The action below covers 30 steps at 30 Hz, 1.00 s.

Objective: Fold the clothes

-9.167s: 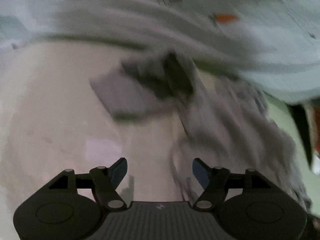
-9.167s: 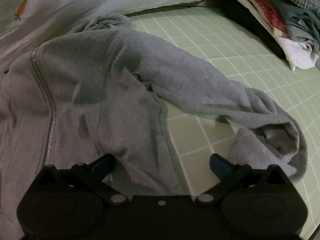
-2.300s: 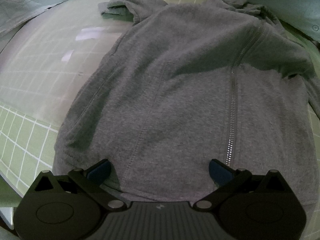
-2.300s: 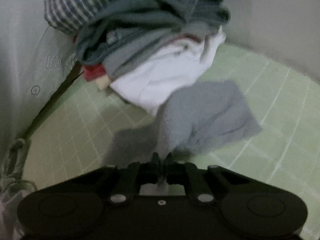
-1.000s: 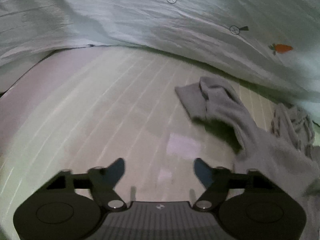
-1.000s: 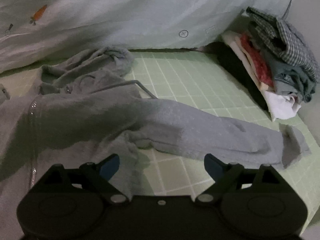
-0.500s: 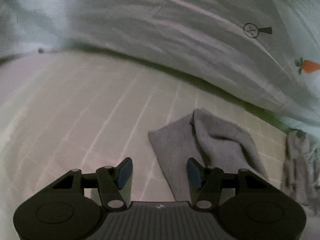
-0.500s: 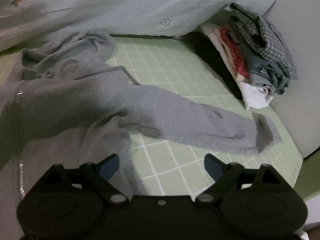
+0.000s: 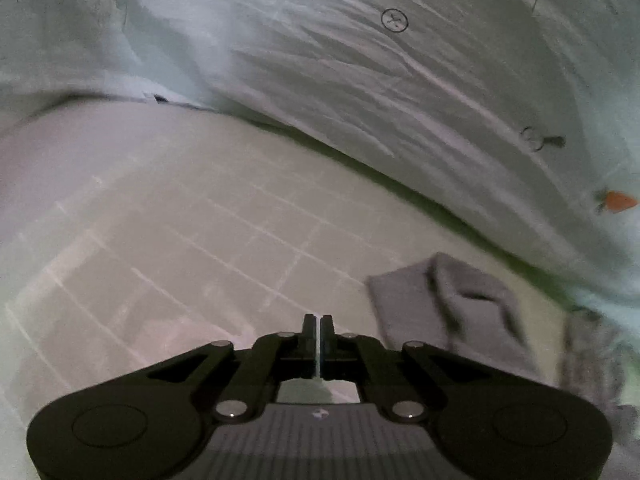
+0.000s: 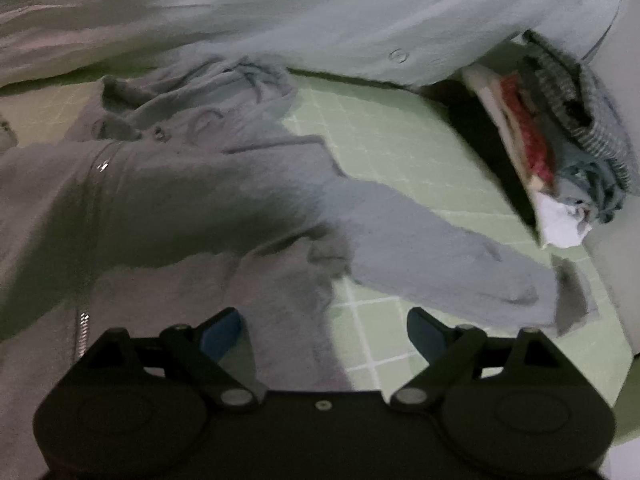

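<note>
A grey zip-up hoodie (image 10: 180,200) lies face up on the green grid mat (image 10: 400,140), hood bunched at the far end. Its one sleeve (image 10: 440,260) stretches out to the right, cuff near the mat's edge. My right gripper (image 10: 324,328) hovers open over the hoodie's side, just below that sleeve's armpit, nothing between its fingers. In the left wrist view the other sleeve's cuff (image 9: 452,312) lies crumpled to the right of my left gripper (image 9: 320,320). Its jaws are closing and stand together over bare mat (image 9: 180,220), nothing between them.
A pale duvet (image 9: 360,80) with small printed marks and a carrot borders the mat's far side. A stack of folded clothes (image 10: 552,152) sits at the mat's right far corner, close to the sleeve's cuff. The mat's right edge drops off beyond the cuff.
My left gripper went from open to shut and slid left, so the cuff now lies to its right instead of ahead. The right gripper drifted slightly closer over the hoodie, still open.
</note>
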Available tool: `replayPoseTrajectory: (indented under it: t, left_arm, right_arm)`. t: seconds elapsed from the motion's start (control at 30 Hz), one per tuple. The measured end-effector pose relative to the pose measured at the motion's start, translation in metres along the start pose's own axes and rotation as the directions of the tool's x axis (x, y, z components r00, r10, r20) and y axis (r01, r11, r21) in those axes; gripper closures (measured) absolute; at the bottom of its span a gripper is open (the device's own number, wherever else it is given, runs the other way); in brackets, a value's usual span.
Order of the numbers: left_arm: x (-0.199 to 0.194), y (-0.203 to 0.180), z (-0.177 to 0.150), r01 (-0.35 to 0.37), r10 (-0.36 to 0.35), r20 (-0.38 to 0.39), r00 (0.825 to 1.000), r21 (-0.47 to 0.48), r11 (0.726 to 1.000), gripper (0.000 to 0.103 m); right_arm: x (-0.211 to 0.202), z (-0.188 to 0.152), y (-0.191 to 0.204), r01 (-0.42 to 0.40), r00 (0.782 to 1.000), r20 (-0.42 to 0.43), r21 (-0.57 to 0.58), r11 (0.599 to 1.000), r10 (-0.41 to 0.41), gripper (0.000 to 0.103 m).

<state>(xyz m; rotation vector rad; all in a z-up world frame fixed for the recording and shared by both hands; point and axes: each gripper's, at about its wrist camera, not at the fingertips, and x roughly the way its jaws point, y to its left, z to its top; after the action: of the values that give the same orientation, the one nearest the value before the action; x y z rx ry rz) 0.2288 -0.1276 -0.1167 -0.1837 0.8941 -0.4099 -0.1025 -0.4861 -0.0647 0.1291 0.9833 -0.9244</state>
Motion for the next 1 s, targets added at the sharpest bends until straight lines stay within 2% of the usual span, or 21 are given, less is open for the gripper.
replayPoseTrajectory:
  t: [0.07,0.2,0.3,0.37,0.47,0.53,0.6,0.63,0.73,0.83,0.93,1.0]
  left_arm:
    - [0.002,-0.011,-0.002,0.024,-0.024,-0.016,1.0,0.025,0.999,0.077]
    - [0.015,-0.033,-0.006,0.066,-0.063,-0.064,0.996,0.044,0.997,0.077]
    - [0.029,-0.05,-0.009,0.067,-0.061,-0.097,0.993,0.062,0.996,0.077]
    - [0.04,-0.059,-0.01,0.048,-0.037,-0.121,0.992,0.084,0.995,0.071]
    - [0.044,-0.063,-0.01,0.038,-0.026,-0.114,0.993,0.105,0.994,0.064]
    - [0.045,-0.064,-0.009,0.043,-0.03,-0.115,0.993,0.11,0.993,0.065]
    - [0.043,-0.063,-0.01,0.054,-0.041,-0.112,0.993,0.119,0.991,0.07]
    - [0.043,-0.061,-0.011,0.061,-0.048,-0.111,0.993,0.121,0.991,0.092]
    - [0.039,-0.053,-0.01,0.091,-0.081,-0.098,0.992,0.112,0.989,0.094]
    - [0.024,-0.042,-0.006,0.086,-0.081,-0.065,0.995,0.094,0.992,0.094]
    - [-0.005,-0.02,0.003,0.047,-0.048,-0.001,0.999,0.084,0.995,0.094]
    - [-0.027,0.003,0.012,-0.005,0.002,0.05,0.999,0.061,0.998,0.095]
  right_arm:
    - [0.0,-0.002,0.003,-0.016,1.0,-0.002,-0.005,1.0,0.016,0.012]
    - [-0.002,-0.005,-0.003,-0.012,1.0,0.006,0.02,1.0,0.012,0.012]
    - [-0.002,-0.009,-0.013,0.008,1.0,0.004,0.056,0.998,-0.008,0.012]
    - [-0.001,-0.011,-0.02,0.025,1.0,-0.004,0.089,0.996,-0.025,0.012]
    - [0.002,-0.011,-0.03,0.054,0.998,-0.02,0.139,0.989,-0.052,0.012]
    - [0.004,-0.01,-0.035,0.073,0.997,-0.032,0.159,0.985,-0.068,0.012]
    - [0.007,-0.01,-0.038,0.087,0.996,-0.047,0.179,0.98,-0.08,0.012]
    - [0.008,-0.01,-0.039,0.091,0.995,-0.054,0.183,0.979,-0.083,0.012]
    - [0.012,-0.01,-0.039,0.104,0.993,-0.071,0.189,0.976,-0.092,0.012]
    - [0.013,-0.012,-0.039,0.112,0.992,-0.081,0.188,0.976,-0.099,0.012]
    - [0.015,-0.013,-0.039,0.116,0.991,-0.094,0.193,0.974,-0.099,0.012]
    - [0.016,-0.013,-0.037,0.114,0.99,-0.1,0.19,0.975,-0.097,0.012]
